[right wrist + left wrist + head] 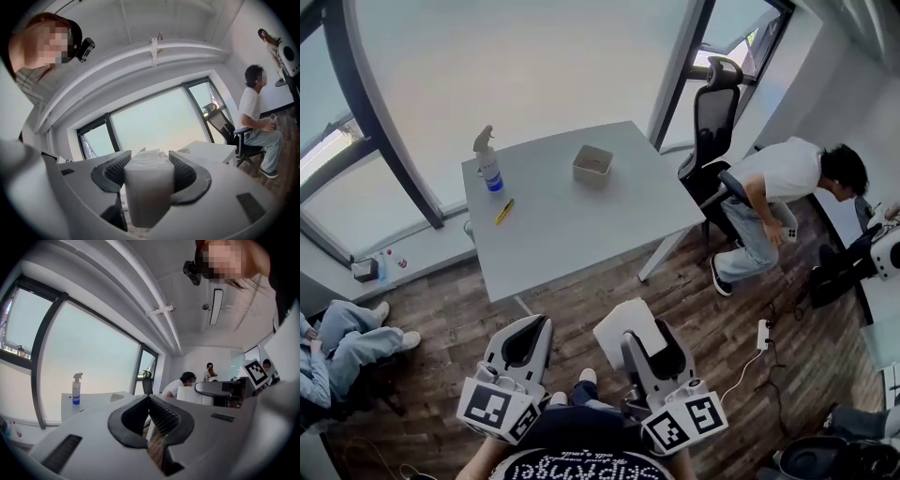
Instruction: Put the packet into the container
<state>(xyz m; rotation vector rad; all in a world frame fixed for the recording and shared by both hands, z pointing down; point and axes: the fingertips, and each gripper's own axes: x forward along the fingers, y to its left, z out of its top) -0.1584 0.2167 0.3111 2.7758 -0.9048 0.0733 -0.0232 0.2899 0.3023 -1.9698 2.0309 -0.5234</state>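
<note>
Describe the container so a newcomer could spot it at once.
Find the grey table by the big window. On its far right part sits the container, alone. Unlike the tall spray bottle and flat yellow pen on the left side, it is a low, open, square beige tub.

One table (581, 225), one container (592, 165), one spray bottle (488, 164), one yellow pen (504, 211), one packet (623, 328)

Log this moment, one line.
left gripper: shut, empty | right gripper: shut on packet | container: on table, packet not yet in
</note>
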